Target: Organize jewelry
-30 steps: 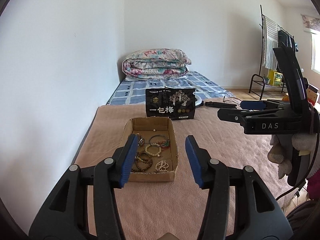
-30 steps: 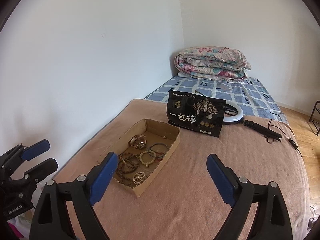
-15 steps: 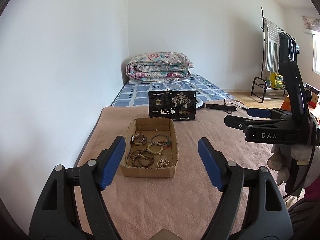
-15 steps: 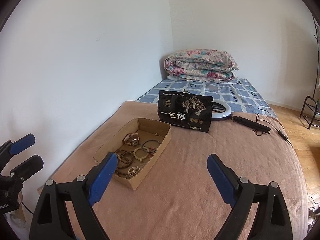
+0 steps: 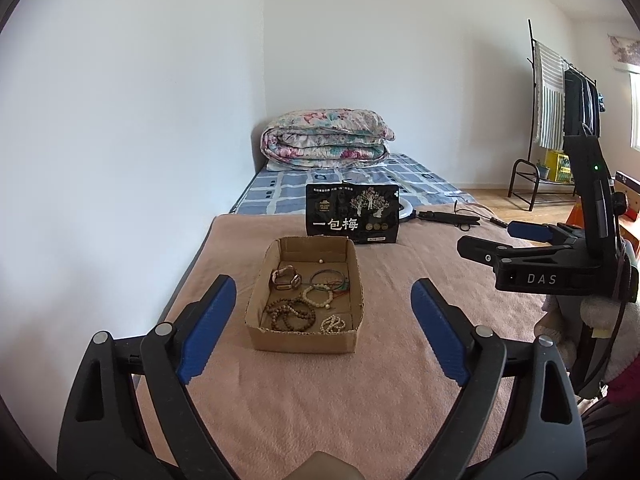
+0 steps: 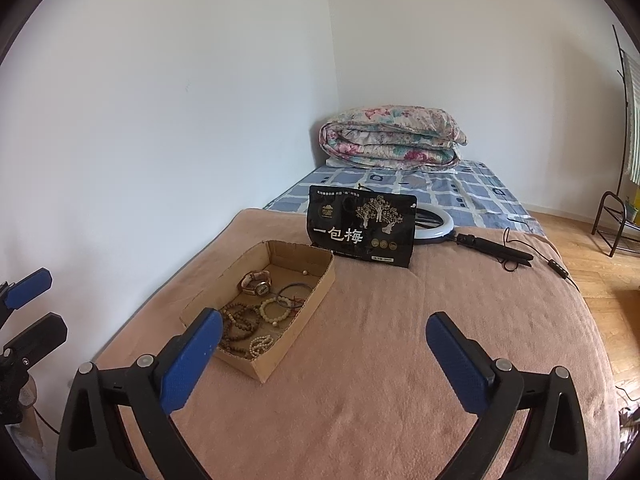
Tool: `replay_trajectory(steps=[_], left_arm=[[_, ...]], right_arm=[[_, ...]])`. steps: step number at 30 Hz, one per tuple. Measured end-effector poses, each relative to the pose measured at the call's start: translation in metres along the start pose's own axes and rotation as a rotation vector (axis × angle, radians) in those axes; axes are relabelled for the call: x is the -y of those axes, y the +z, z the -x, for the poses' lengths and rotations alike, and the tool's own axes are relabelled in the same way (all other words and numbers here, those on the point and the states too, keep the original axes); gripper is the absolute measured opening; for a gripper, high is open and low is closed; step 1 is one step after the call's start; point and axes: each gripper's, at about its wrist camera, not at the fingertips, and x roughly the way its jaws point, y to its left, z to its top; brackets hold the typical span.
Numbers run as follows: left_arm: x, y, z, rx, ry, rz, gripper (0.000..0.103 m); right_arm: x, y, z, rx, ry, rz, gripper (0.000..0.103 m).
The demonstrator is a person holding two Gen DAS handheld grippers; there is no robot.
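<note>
Both tongs, left (image 5: 322,320) and right (image 6: 324,354), gape wide and empty, having just opened; aim at the box (image 5: 306,336) at 12 o'clock, and lift one bracelet (image 5: 317,296) cleanly.

soft daylight from window (image 5: 634,112) at right, sharp pics, fisheye-bent edges.

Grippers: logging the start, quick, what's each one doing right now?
Left gripper: open, jaws have just been opening, nothing between them.
Right gripper: open, jaws have just been opening, nothing held.
</note>
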Motion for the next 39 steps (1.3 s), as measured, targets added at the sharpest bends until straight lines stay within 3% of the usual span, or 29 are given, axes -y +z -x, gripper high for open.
replay_trajectory(steps=[17, 19, 39], left_arm=[[0.0062, -0.0004, 0.0008, -0.001, 0.046, -0.046, 0.097], [0.0059, -0.0003, 0.0006, 0.005, 0.062, -0.053, 0.103], [0.0089, -0.004, 0.0031, 0.018, 0.085, -0.053, 0.103]], right_arm=[[0.0015, -0.0033, -0.0012, 0.003, -0.013, 0.007, 0.103], [0.0018, -0.0035, -0.0017, 0.003, -0.013, 0.006, 0.103], [0.0036, -0.0029, -0.0018, 0.0, -0.017, 0.012, 0.103]])
